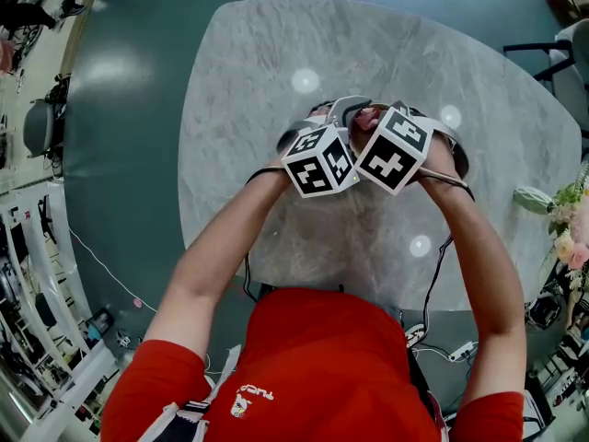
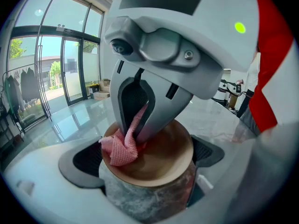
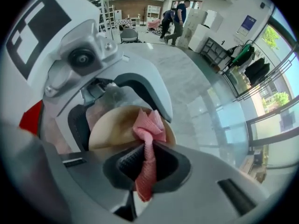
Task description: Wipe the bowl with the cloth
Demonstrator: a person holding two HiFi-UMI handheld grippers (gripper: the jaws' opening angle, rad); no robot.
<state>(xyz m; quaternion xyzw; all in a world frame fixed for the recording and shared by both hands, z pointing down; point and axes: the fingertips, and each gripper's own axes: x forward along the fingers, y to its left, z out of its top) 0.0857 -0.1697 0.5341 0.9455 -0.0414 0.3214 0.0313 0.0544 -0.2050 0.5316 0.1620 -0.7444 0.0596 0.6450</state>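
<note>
tan inside and mottled grey and reddish outside, the bowl (image 2: 161,167) sits tipped toward the camera in the left gripper view, clamped across its body. inside it lies only a pink waffle-weave cloth (image 2: 122,146), bunched against the inner wall at about 9 o'clock; the rest of the hollow is bare.

the left gripper (image 2: 144,157) has its jaws spread wide, one dark pad at 9 o'clock and one at 3 o'clock of the bowl, both pressed on its outer wall. the right gripper (image 3: 147,164) comes into the bowl from 12 o'clock in that view. its jaws are pressed together on the cloth: in the right gripper view a twisted strip of pink runs between the pads toward 6 o'clock, and the loose folds spread over the bowl's rim just past the tips.

in the head view both grippers are held close together a little toward 12 o'clock of centre, over a pale marble table (image 1: 276,53). the left cube (image 1: 319,161) and right cube (image 1: 394,148) nearly touch and hide most of the bowl. flowers (image 1: 571,219) stand at the table's 3 o'clock edge, well apart from the grippers. teal floor (image 1: 129,90) surrounds the table. glass doors (image 2: 70,64) show at 9 o'clock in the left gripper view, and two people (image 3: 175,15) stand far off at 12 o'clock in the right gripper view.
</note>
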